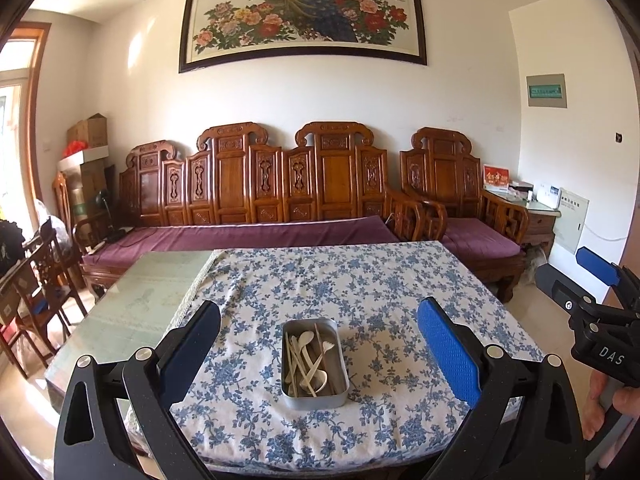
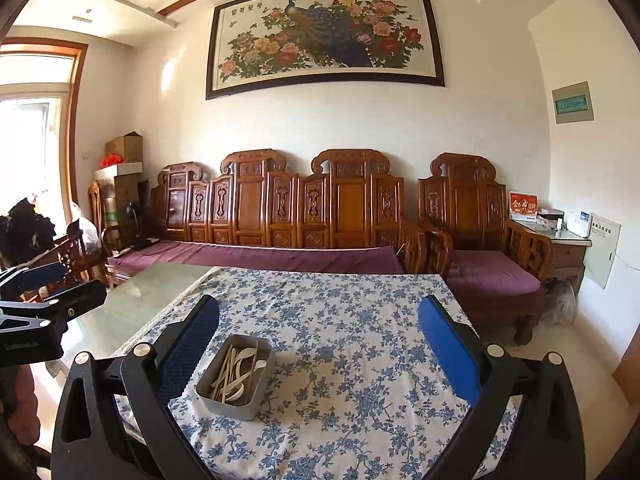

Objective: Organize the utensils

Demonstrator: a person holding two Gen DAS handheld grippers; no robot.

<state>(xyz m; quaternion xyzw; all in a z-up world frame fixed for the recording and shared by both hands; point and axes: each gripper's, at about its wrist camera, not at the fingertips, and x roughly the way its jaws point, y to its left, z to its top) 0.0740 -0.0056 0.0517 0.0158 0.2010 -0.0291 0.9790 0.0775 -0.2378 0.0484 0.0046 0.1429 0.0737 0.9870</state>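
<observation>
Bench (image 1: 132,312): glass top, blue-floral white cloth (image 1: 360,288) over its right part.
Left gripper (image 1: 318,344), right gripper (image 2: 319,342): black frames, blue textured pads, jaws wide apart, holding nothing.
Tin (image 1: 314,398): rectangular grey metal, rounded corners, lower centre of left view, on cloth.
Utensils (image 1: 308,360): cream plastic spoons and thin sticks, jumbled inside tin.

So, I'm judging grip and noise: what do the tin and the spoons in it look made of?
Metal tin: likely aluminium or steel, given its dull grey brushed sheen and thin rounded walls. Spoons: cream, matte, probably plastic; ceramic can't be excluded. The thin sticks look like wood or bamboo.
</observation>
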